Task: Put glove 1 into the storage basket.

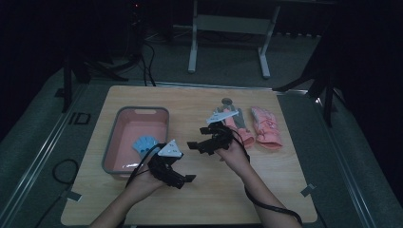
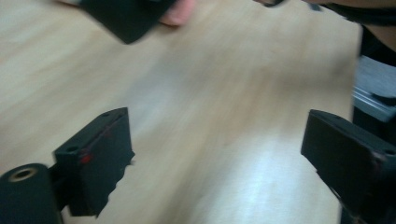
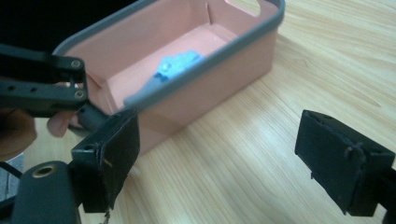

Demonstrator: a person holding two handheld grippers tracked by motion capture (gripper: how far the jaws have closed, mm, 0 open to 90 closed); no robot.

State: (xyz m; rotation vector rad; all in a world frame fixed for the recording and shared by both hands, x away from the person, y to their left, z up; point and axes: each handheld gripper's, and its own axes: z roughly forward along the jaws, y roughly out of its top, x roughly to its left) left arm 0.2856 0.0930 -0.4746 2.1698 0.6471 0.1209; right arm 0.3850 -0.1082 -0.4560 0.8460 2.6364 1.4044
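- Wood-grain table (image 1: 228,190) under my hands: pale, smooth, flat, with rounded corners.
- One tub (image 1: 115,137) on its left part: oblong, pink plastic walls, a grey rim, a cut-out handle at its far end.
- One small blue glove (image 1: 144,142) lies inside the tub on the pink floor; it looks soft and knitted, though the dim high view leaves the texture unsure.
- Two pink gloves (image 1: 266,127) lie side by side on the table's right part, puffy, cuffs toward the far edge; one is partly hidden behind my right gripper (image 1: 197,145).
- My left gripper (image 1: 188,179) hovers just beside the tub's near right corner, its two black blocky jaws standing wide apart with nothing but bare table between them.
- My right gripper points toward the tub, jaws likewise spread wide and holding nothing.
- Each gripper carries one grey three-cornered plate and one black cable.
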